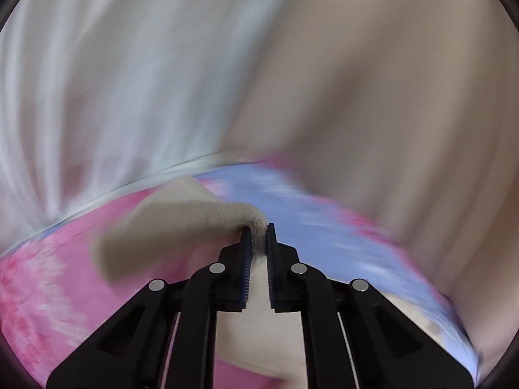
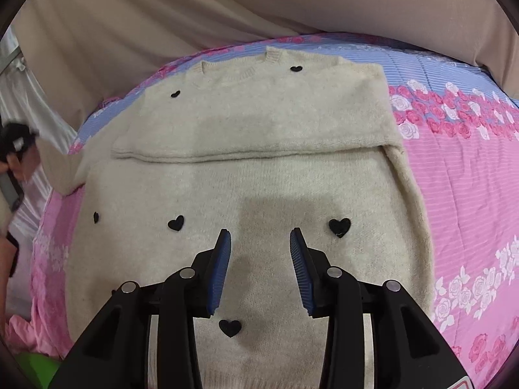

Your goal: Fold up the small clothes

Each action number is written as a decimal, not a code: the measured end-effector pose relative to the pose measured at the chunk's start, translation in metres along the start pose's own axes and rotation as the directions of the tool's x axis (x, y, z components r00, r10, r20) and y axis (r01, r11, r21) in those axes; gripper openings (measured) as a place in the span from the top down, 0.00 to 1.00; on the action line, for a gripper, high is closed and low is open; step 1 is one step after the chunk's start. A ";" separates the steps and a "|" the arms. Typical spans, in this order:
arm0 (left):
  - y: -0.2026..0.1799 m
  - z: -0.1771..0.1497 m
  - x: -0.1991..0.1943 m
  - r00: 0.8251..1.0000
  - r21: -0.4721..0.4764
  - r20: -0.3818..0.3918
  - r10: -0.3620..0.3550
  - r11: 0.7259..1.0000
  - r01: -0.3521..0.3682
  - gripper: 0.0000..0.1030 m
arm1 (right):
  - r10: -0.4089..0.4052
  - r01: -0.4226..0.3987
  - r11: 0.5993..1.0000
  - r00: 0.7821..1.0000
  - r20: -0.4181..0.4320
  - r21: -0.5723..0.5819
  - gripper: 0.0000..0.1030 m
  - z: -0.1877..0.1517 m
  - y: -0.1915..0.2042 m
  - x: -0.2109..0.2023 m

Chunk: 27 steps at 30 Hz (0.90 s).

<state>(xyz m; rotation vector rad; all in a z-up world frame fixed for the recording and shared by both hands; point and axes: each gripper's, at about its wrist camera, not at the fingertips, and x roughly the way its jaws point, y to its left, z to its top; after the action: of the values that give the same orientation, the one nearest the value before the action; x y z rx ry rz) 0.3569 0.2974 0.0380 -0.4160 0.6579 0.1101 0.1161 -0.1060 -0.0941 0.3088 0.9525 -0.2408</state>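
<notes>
Sweater, cream knit with small black hearts sewn on, lies on the bed over a pink and blue floral bedsheet. Its top part with the neckline is spread flat at the far side, and a straight horizontal fold edge crosses the middle, with the near half of the body lying toward me. My right tongs hang just over that near half, pointing down at the knit between two of the hearts; their blue pads stand partly apart with nothing between them, and I cannot tell whether the tips touch the wool. My left tongs are closed tight on a bunch of the cream knit, a sleeve or an edge of the sweater, which trails off to the left above the bedsheet. That view is heavily blurred, so I cannot tell which part of the garment I hold. Beyond the bed hangs a beige curtain, with paler drapery to its left. At the left edge of the right view a person's hand shows, blurred
</notes>
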 end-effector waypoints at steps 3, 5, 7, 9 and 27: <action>-0.114 -0.035 -0.042 0.974 0.161 -0.026 -0.224 0.961 0.226 0.93 | 0.004 -0.005 0.999 1.000 0.017 0.037 0.64 -0.001 -0.014 -0.008; -0.164 -0.073 -0.055 0.939 0.207 -0.121 -0.321 0.917 0.340 0.92 | 0.003 -0.005 0.998 1.000 0.029 0.061 0.64 -0.003 -0.025 -0.014; -0.203 -0.123 -0.057 0.905 0.232 -0.233 -0.356 0.883 0.407 0.89 | -0.004 0.001 0.997 0.999 0.037 0.081 0.63 -0.007 -0.038 -0.019; -0.231 -0.176 -0.046 0.870 0.250 -0.352 -0.346 0.860 0.444 0.84 | -0.010 0.006 0.995 0.999 0.033 0.101 0.61 -0.012 -0.051 -0.021; -0.042 -0.196 -0.033 0.879 -0.179 -0.425 -0.218 0.972 0.154 0.40 | 0.209 -0.208 0.944 0.978 0.024 0.255 0.55 0.125 -0.077 0.089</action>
<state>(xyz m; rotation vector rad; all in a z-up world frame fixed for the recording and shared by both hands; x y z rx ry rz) 0.2285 0.1802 -0.0668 -0.6490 1.0594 -0.1289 0.2351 -0.2285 -0.1110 0.6456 0.8842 -0.1689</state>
